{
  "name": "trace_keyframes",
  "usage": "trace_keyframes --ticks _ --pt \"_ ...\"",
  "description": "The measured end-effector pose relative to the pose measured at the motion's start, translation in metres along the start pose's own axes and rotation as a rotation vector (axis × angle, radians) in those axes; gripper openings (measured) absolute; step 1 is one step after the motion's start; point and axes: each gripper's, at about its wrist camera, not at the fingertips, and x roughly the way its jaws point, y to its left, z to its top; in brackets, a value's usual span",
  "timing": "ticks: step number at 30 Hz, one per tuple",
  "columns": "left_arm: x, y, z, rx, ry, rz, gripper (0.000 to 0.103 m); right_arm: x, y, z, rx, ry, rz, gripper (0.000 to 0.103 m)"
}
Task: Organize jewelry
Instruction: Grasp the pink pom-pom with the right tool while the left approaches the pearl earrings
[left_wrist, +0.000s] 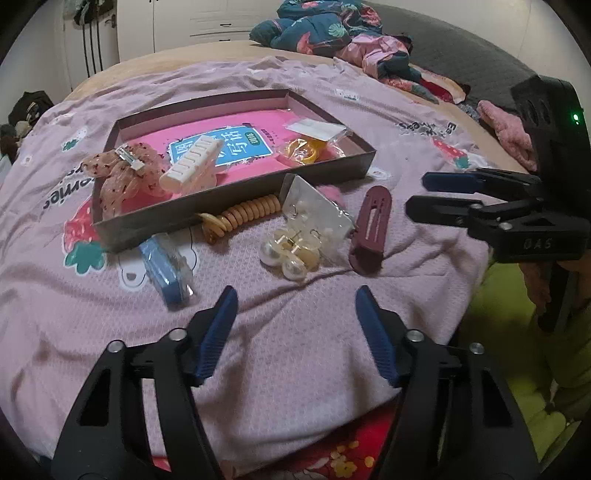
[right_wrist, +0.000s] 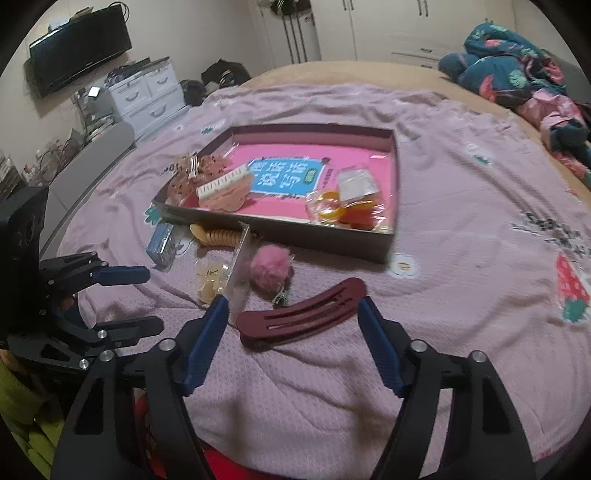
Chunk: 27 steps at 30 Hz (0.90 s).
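Note:
A shallow brown box (left_wrist: 236, 206) (right_wrist: 295, 232) lies on the pink blanket, holding a flowered bow clip (left_wrist: 122, 173), a cream claw clip (left_wrist: 194, 164) and bagged orange rings (left_wrist: 303, 151). In front of it lie a blue item in a clear packet (left_wrist: 166, 273), an orange spiral tie (left_wrist: 240, 216), pearl earrings in a packet (left_wrist: 291, 251) (right_wrist: 212, 280), a pink pom-pom (right_wrist: 267, 271) and a maroon hair clip (left_wrist: 369, 229) (right_wrist: 303, 317). My left gripper (left_wrist: 297, 295) (right_wrist: 155, 299) hangs open just short of the pearls. My right gripper (right_wrist: 291, 302) (left_wrist: 417, 194) is open, with the maroon clip between its fingertips, untouched.
A heap of dark flowered clothing (left_wrist: 325, 26) lies at the far side of the bed. The blanket's near edge drops off beneath both grippers, with a red flowered cloth (left_wrist: 343, 454) below it. A yellow-green sleeve (left_wrist: 517, 332) is at the right. Drawers (right_wrist: 147, 96) stand by the far wall.

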Motion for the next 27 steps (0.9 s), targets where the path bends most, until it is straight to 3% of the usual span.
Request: trace_keyframes --ticks 8,19,22,27 --pt "0.022 0.000 0.012 0.020 0.037 0.013 0.048 0.041 -0.003 0.012 0.004 0.069 0.053 0.052" --pt "0.041 0.014 0.021 -0.013 0.066 -0.042 0.044 0.077 -0.015 0.023 0.091 0.131 0.188 0.047" --pt "0.046 0.016 0.022 -0.020 0.075 -0.054 0.044 0.082 -0.018 0.024 0.118 0.131 0.222 0.031" --pt "0.053 0.016 0.024 -0.022 0.081 -0.075 0.044 0.071 -0.020 0.025 0.116 0.104 0.224 0.027"
